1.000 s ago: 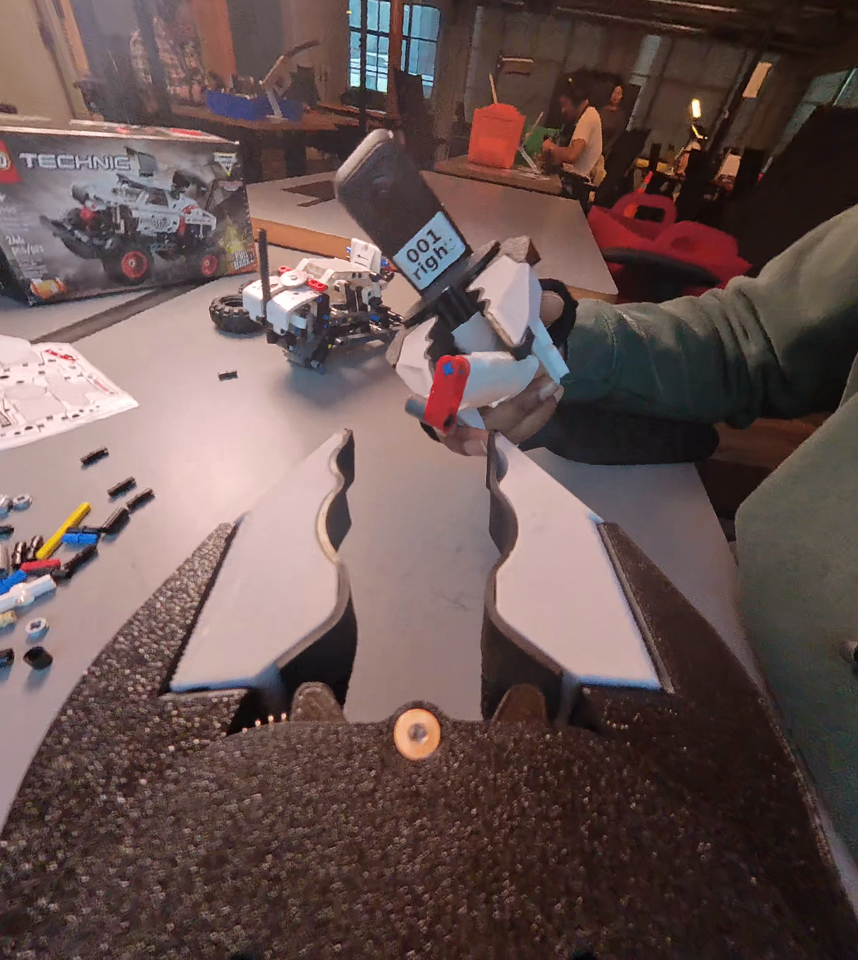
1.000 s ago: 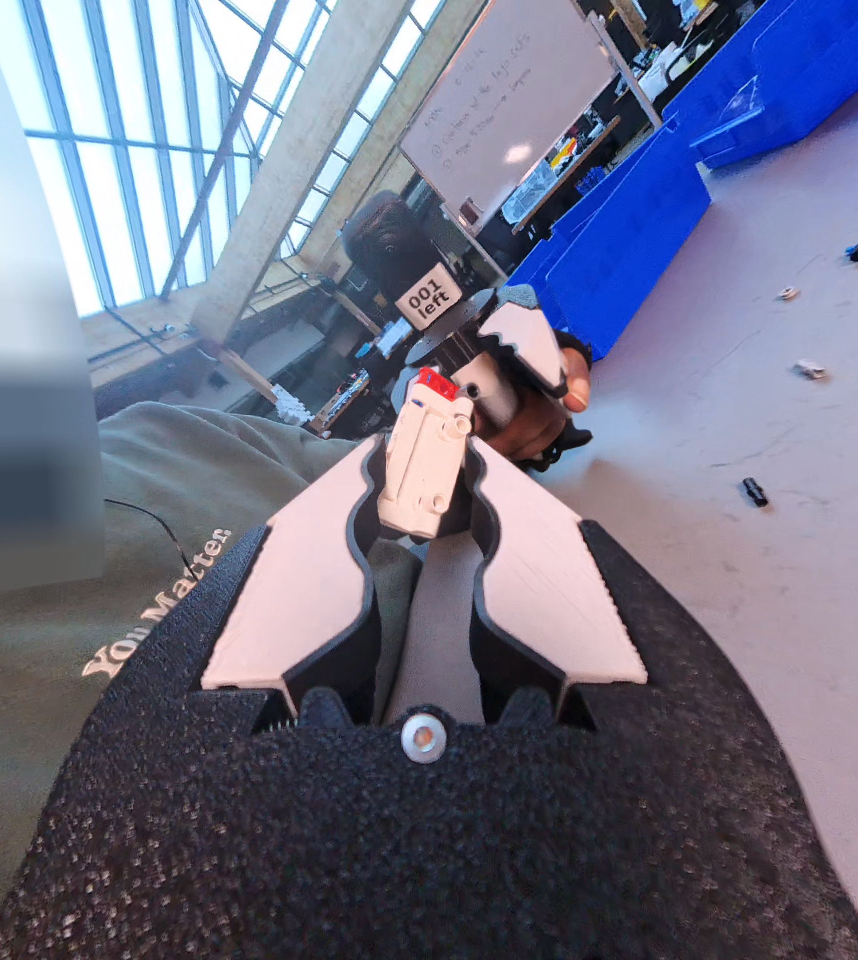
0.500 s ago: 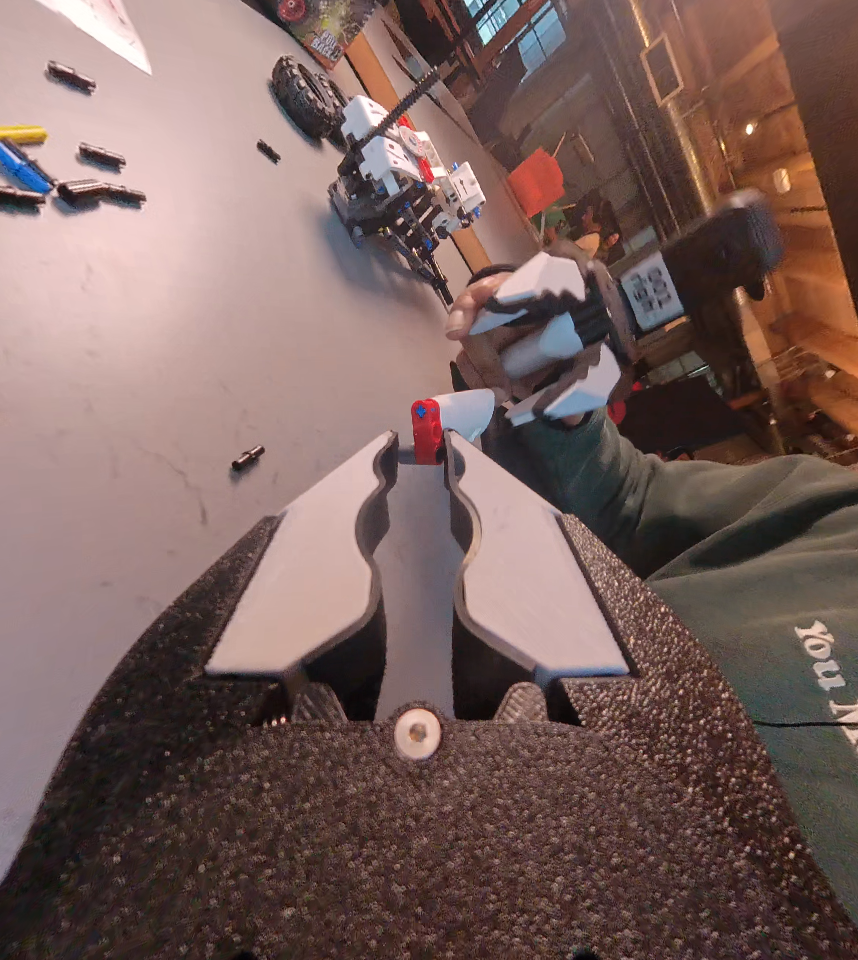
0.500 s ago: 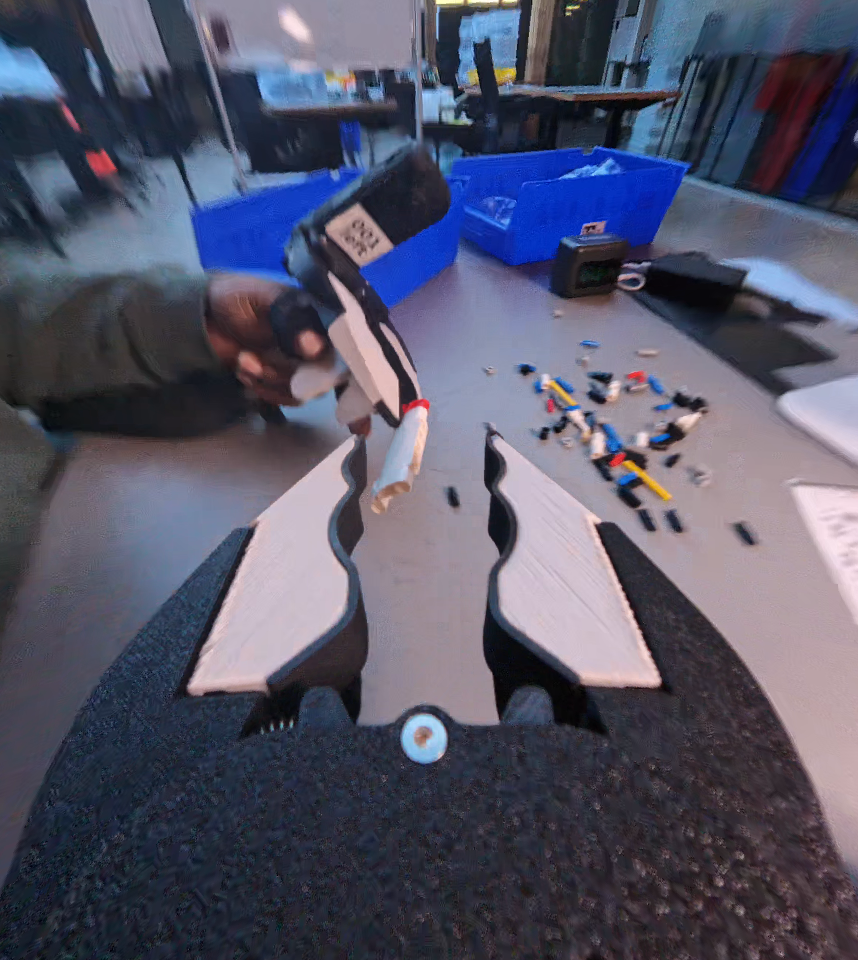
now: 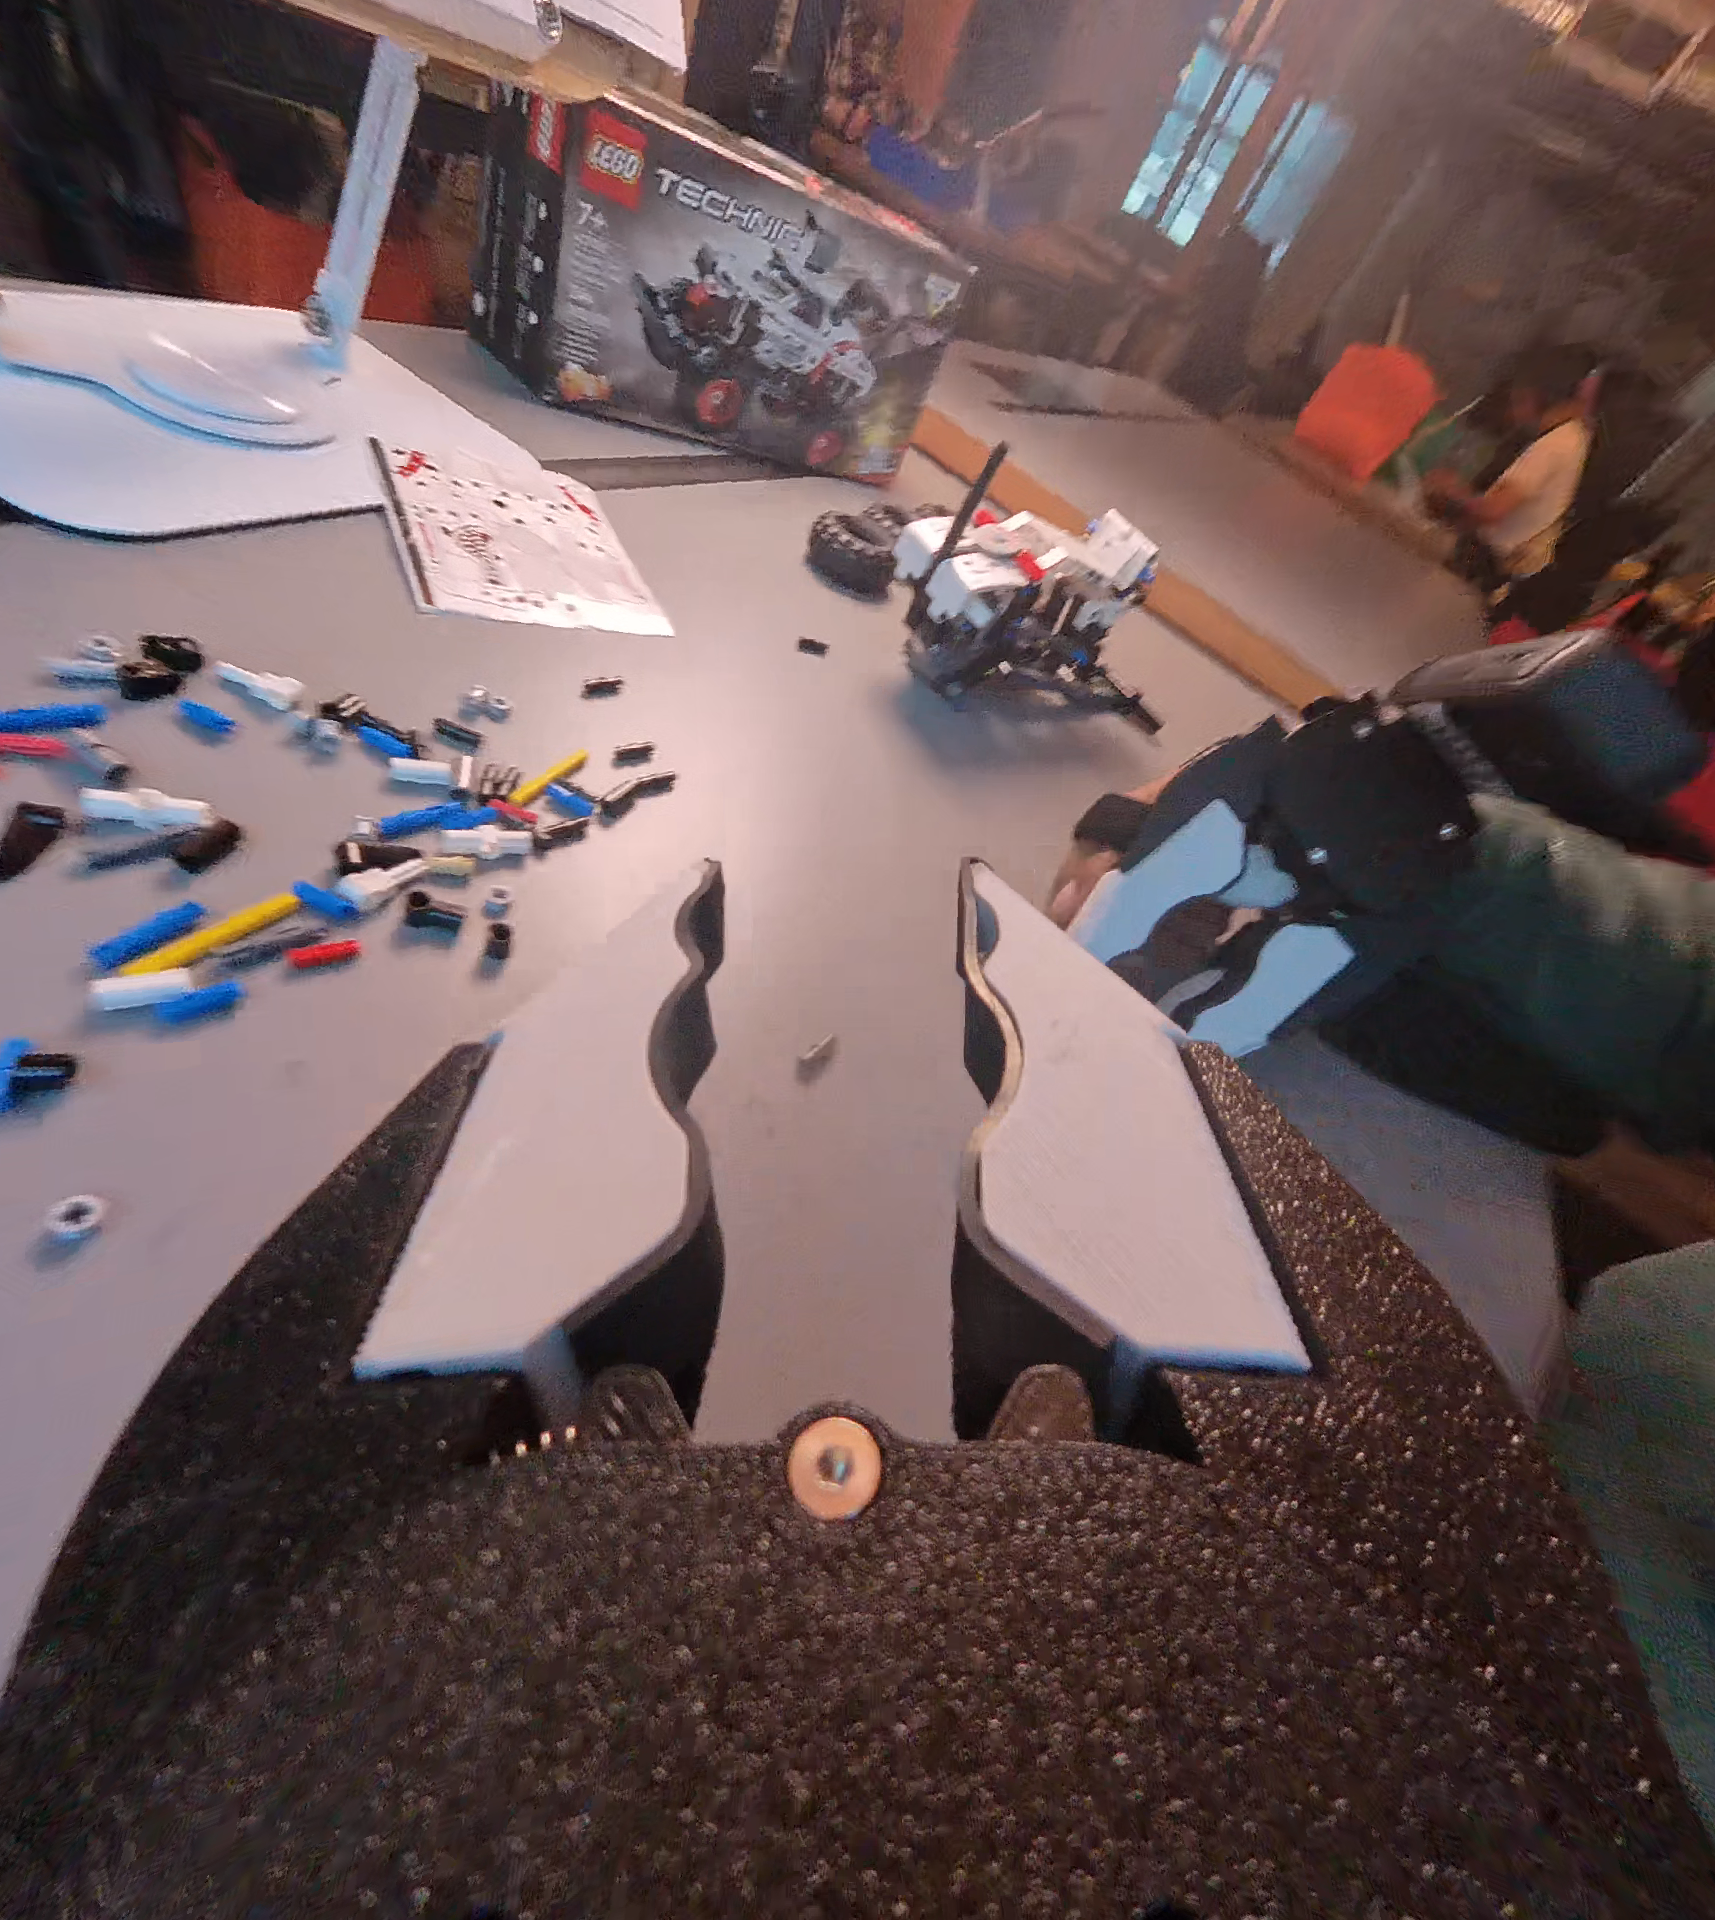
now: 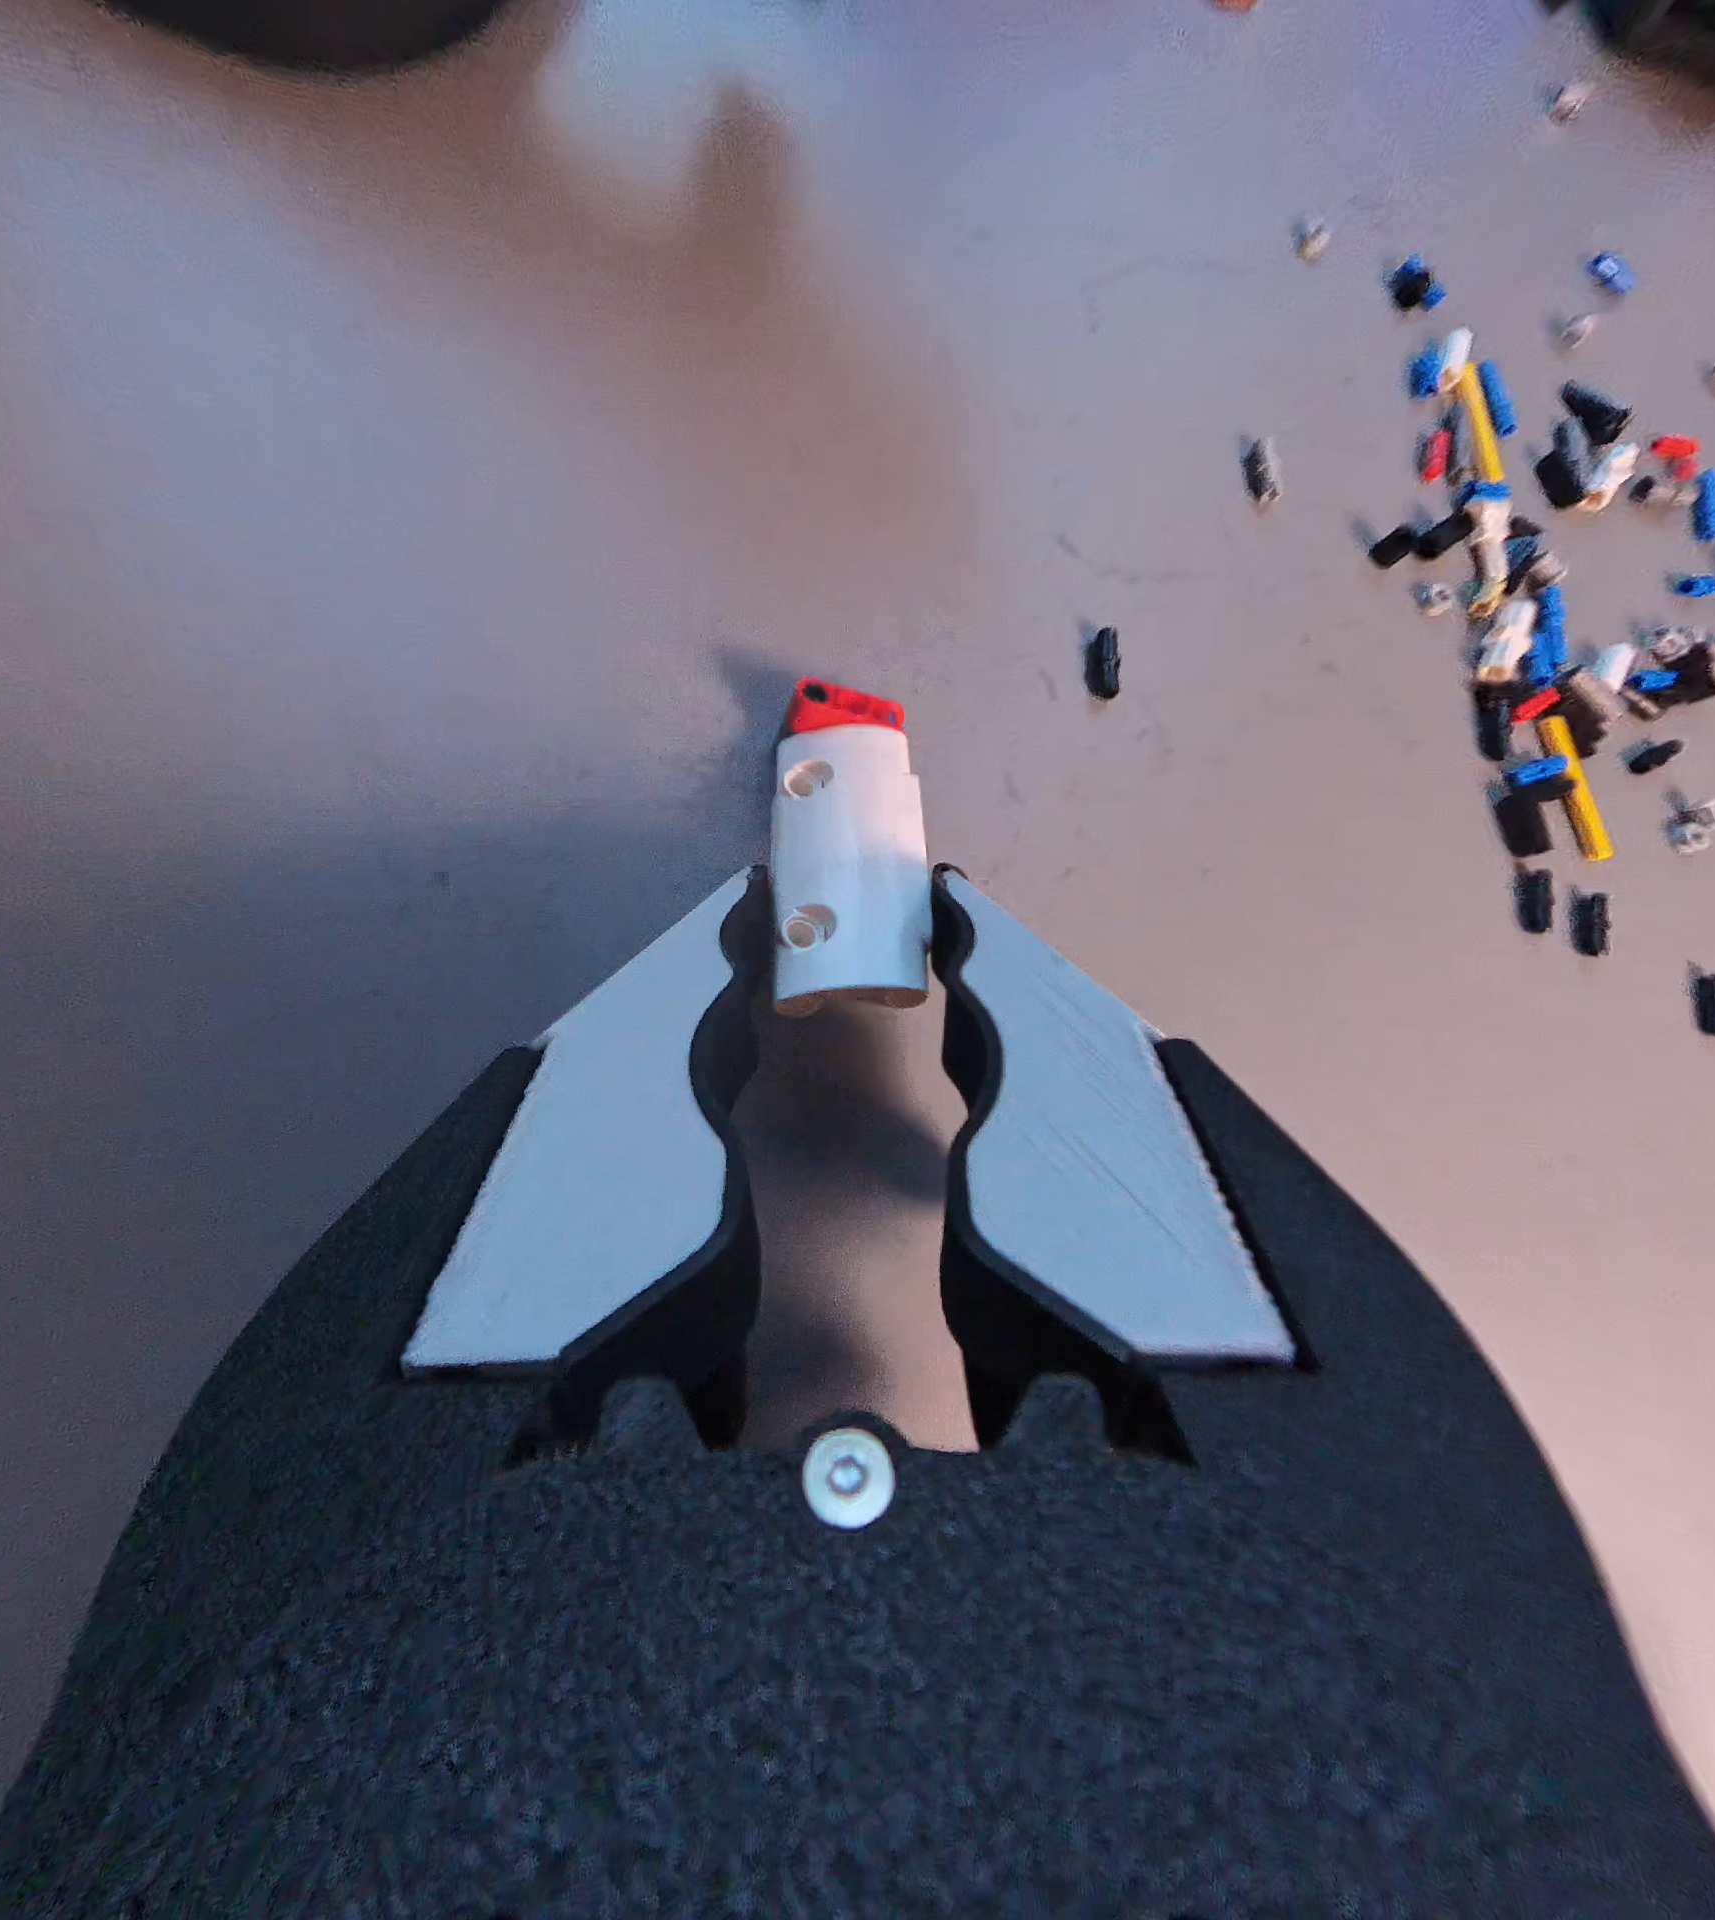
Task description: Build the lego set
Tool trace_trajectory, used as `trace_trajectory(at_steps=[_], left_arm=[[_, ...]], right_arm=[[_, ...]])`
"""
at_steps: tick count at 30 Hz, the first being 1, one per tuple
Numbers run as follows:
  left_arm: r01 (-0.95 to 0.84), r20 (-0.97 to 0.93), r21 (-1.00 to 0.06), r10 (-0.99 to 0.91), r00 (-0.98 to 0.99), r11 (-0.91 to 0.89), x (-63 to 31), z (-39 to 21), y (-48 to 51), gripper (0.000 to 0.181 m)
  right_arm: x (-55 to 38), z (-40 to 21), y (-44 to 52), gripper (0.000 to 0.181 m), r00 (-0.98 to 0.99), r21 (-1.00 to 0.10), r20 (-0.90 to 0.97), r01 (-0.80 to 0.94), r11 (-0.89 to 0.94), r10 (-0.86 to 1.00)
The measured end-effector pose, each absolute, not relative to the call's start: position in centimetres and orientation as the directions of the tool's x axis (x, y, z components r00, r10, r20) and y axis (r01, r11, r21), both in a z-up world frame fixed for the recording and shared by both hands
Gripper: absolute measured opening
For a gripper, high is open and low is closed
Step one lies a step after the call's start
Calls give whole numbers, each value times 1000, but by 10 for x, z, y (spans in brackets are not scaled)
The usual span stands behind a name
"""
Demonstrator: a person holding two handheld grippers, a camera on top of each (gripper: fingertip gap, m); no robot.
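My right gripper (image 6: 848,881) is shut on a white lego piece with a red end (image 6: 848,831), held just above the grey table (image 6: 417,520) with the red end pointing away. My left gripper (image 5: 842,883) is open and empty above the table, with a small dark pin (image 5: 817,1051) lying on the table between its fingers. The partly built white and black truck (image 5: 1019,613) stands farther back, with a loose black tyre (image 5: 848,540) beside it. The right gripper also shows in the left wrist view (image 5: 1237,925), low at the right; the piece is hidden there.
Several loose blue, black, white, red and yellow pieces (image 5: 333,831) lie to the left, and they also show in the right wrist view (image 6: 1539,582). An instruction booklet (image 5: 510,540), the set's box (image 5: 728,301) and a white stand (image 5: 105,416) are at the back. A black pin (image 6: 1102,662) lies near the held piece. My hands' fingertips stand some 15 centimeters from each other.
Half a second ago my left gripper held the white and red piece and my right was open. Now the right gripper holds it low over the table and the left is open.
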State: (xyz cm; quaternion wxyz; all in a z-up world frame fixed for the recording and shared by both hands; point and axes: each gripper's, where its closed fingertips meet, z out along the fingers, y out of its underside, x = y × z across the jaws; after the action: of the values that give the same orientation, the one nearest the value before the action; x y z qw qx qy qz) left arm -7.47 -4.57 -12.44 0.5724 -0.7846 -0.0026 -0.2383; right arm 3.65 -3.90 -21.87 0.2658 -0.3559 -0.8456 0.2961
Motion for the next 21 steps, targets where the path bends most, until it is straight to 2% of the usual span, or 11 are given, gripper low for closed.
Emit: trace_trajectory(at_steps=[4,9,12,15,17,19,21], left_arm=[[146,252,-911,-240,938,-387,-72,-144,-43,46],[84,194,-895,-212,958,-438,-73,-164,-40,45],[91,194,-898,-203,960,-430,-72,-165,-40,44],[63,150,-911,-186,971,-406,-74,-162,-38,48],[50,122,-920,-163,979,-388,-77,-160,-36,51],[44,105,-927,-145,984,-373,-81,-159,-35,53],[49,108,-932,-147,983,-360,-80,-156,-35,52]], right_arm=[[36,-223,-42,32,-599,-692,124,519,502,791],[35,-218,-34,55,-572,-723,158,488,489,805],[25,-192,-17,56,-474,-808,197,418,416,859],[10,-161,19,47,-282,-894,202,337,294,938],[-1,-155,53,39,-132,-911,214,331,247,968],[-11,-151,85,0,-1,-914,227,345,213,974],[-22,-150,107,0,73,-902,239,385,193,968]])
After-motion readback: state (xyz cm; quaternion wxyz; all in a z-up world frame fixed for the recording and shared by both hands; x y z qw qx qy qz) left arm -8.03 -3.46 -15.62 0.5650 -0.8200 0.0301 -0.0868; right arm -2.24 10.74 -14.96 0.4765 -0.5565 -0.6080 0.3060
